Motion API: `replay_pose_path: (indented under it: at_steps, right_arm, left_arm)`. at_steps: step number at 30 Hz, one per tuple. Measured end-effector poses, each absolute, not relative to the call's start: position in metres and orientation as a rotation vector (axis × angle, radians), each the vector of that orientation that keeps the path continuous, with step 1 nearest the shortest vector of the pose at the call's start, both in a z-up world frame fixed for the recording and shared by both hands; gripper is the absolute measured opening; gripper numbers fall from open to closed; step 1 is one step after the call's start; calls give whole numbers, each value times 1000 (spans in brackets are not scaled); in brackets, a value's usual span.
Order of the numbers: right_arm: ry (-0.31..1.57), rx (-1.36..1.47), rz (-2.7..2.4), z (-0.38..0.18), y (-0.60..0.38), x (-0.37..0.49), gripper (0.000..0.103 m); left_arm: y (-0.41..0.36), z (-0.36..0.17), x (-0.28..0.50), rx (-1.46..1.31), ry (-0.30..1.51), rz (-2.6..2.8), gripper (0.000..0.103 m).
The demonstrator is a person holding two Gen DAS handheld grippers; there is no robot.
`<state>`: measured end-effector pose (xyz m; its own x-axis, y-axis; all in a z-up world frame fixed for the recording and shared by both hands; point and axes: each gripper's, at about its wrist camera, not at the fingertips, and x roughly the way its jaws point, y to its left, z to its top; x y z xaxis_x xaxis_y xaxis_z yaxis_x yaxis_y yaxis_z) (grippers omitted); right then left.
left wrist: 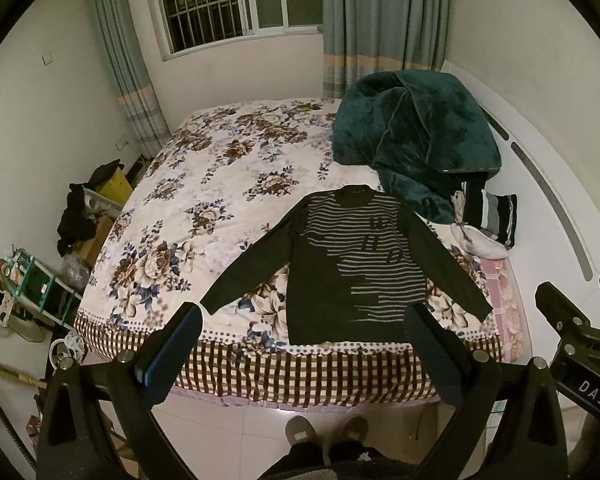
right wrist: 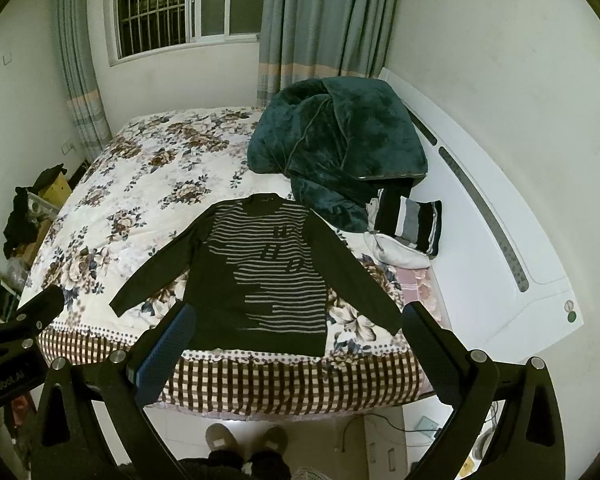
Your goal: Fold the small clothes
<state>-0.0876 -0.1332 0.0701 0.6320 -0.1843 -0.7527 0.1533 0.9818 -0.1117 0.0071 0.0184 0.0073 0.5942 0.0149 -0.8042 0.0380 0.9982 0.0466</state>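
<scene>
A dark long-sleeved sweater (left wrist: 340,280) with grey stripes lies flat, face up, on the floral bedspread (left wrist: 188,200), sleeves spread out, hem at the near bed edge. It also shows in the right wrist view (right wrist: 244,288). My left gripper (left wrist: 304,344) is open and empty, held above the near bed edge in front of the hem. My right gripper (right wrist: 296,344) is open and empty, also held back over the bed edge. The right gripper's body shows at the right of the left wrist view (left wrist: 572,344).
A heaped dark green blanket (right wrist: 340,140) and a pile of folded clothes (right wrist: 408,232) lie on the bed beyond the sweater's right sleeve. A white headboard (right wrist: 500,240) runs along the right. Boxes and clutter (left wrist: 88,208) stand left of the bed. The person's slippers (right wrist: 248,440) are on the floor.
</scene>
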Motion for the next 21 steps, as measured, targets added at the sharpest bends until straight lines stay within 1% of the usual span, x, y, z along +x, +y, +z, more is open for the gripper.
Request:
replay_pose_path:
  at_steps: [21]
  right_arm:
    - [866,-41,-188,79,-122,-82,103]
  left_arm:
    - [23,10,8,61,931,-13,103]
